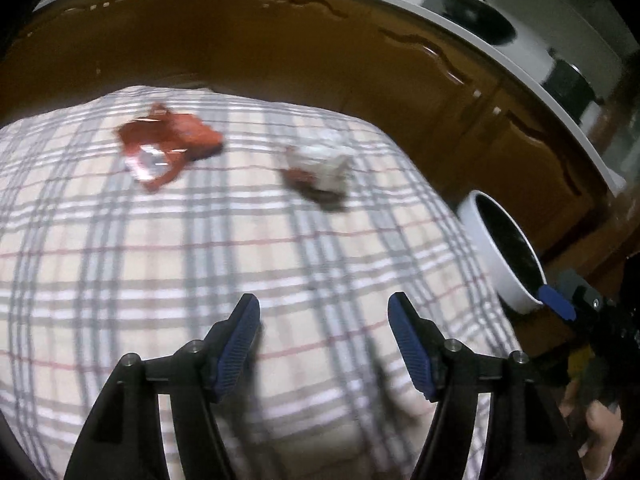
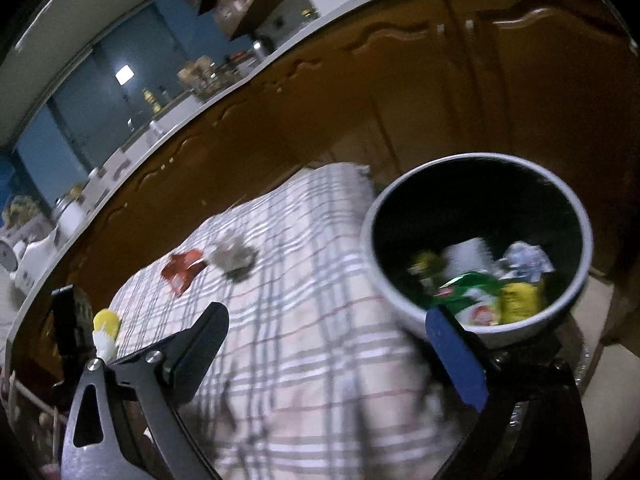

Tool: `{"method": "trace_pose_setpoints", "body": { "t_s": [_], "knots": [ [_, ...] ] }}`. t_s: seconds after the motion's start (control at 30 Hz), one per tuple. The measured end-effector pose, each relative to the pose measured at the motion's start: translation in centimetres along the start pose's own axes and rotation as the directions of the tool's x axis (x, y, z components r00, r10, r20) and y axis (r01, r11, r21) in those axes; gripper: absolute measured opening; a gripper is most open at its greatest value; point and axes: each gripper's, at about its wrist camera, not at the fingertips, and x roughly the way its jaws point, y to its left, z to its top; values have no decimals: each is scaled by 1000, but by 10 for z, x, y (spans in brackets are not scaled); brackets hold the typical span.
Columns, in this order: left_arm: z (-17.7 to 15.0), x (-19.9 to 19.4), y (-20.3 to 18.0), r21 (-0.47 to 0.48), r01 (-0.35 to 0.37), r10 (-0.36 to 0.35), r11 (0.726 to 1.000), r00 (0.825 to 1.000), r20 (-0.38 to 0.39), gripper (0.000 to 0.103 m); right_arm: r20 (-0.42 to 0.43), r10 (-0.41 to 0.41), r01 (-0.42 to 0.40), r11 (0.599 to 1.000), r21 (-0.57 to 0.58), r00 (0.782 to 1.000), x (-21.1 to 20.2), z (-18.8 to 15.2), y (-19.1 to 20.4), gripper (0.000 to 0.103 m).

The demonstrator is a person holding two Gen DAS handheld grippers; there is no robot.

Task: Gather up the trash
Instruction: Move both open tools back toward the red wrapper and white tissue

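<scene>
On the plaid tablecloth (image 1: 200, 248) lie a torn orange-red wrapper (image 1: 168, 148) and a crumpled white paper wad (image 1: 320, 164) with a dark patch under it. Both sit far ahead of my left gripper (image 1: 324, 312), which is open and empty. A white bin (image 1: 500, 264) with a dark inside stands off the table's right edge. In the right wrist view the bin (image 2: 400, 300) holds several pieces of trash (image 2: 480, 288): green, yellow and white packets. My right gripper (image 2: 324, 320) is wide open and empty beside the bin. The wrapper (image 2: 182, 270) and wad (image 2: 234, 258) lie further back.
Brown wooden cabinets (image 1: 320, 48) under a white countertop (image 1: 540, 72) run behind the table. A dark pan (image 1: 476, 12) sits on the counter. A person's hand (image 1: 596, 428) holds the right gripper at the lower right. A yellow-topped object (image 2: 106, 328) stands at the table's left edge.
</scene>
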Motion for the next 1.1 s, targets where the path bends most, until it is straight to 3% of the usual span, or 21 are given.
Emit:
{"method": "trace_pose_setpoints", "body": {
  "t_s": [0.27,0.5,0.93,1.1],
  "knots": [
    [0,-28,42,-68,-57,59,996,998,26,72,-86,40,-47,996,-79,996,44,-13,50,100],
    [9,-29,63,-96,-121,126,988,991,43,75,-133,57,-75,987,-139,990,77,-12,79,100],
    [58,11,93,-104,-177,184,979,981,64,77,-140,38,-61,984,-166,989,123,11,101,99],
    [81,38,99,-117,-204,212,972,976,59,77,-158,33,-58,985,-161,987,147,23,104,92]
  ]
}}
